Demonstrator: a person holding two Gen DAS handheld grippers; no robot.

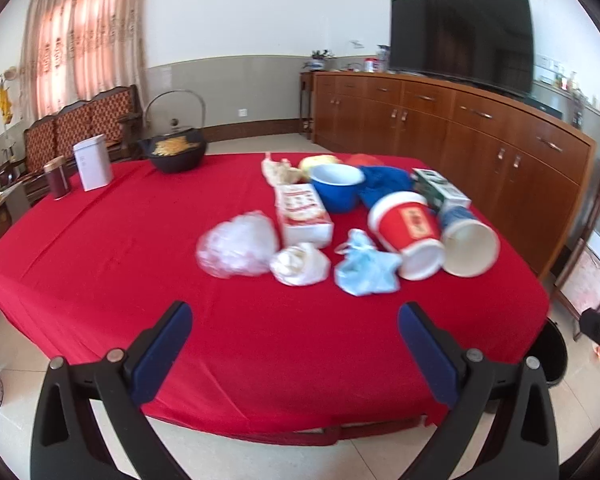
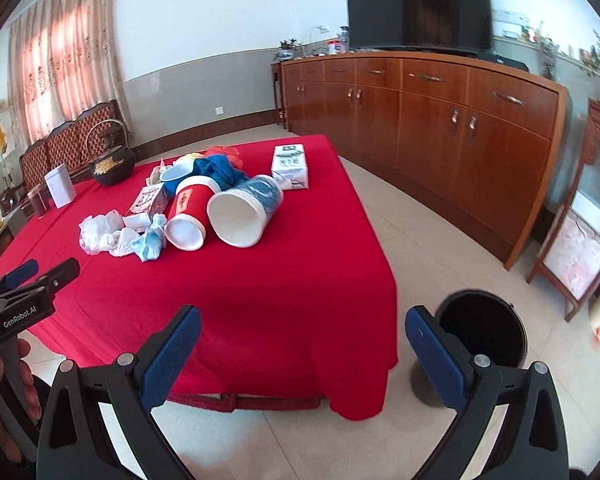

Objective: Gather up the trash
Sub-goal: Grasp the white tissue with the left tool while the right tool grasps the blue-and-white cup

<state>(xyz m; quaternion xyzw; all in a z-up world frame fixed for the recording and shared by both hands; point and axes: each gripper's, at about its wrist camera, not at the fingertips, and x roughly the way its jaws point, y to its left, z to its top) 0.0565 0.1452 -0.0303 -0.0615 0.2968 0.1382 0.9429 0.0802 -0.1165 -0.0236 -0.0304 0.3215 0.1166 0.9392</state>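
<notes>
A: In the left wrist view, our left gripper [image 1: 296, 344] hangs wide open and empty over the bench's [image 1: 100, 248] bare near edge; the trash pile [image 1: 340, 232] lies beyond.

B: In the right wrist view, our right gripper [image 2: 304, 344] gapes empty too, beside the bench corner, with the black bin [image 2: 482, 326] on open floor.

On the table [image 1: 100, 264] the trash sits in one cluster: two cups [image 2: 188, 216] [image 2: 244, 212] lie on their sides touching, wads [image 1: 236, 244] to their left, a bowl [image 1: 334, 186] and carton [image 2: 290, 162] behind. A kettle [image 1: 176, 152] stands at the far edge, and a bin [image 2: 482, 326] is on the floor right of the table.
</notes>
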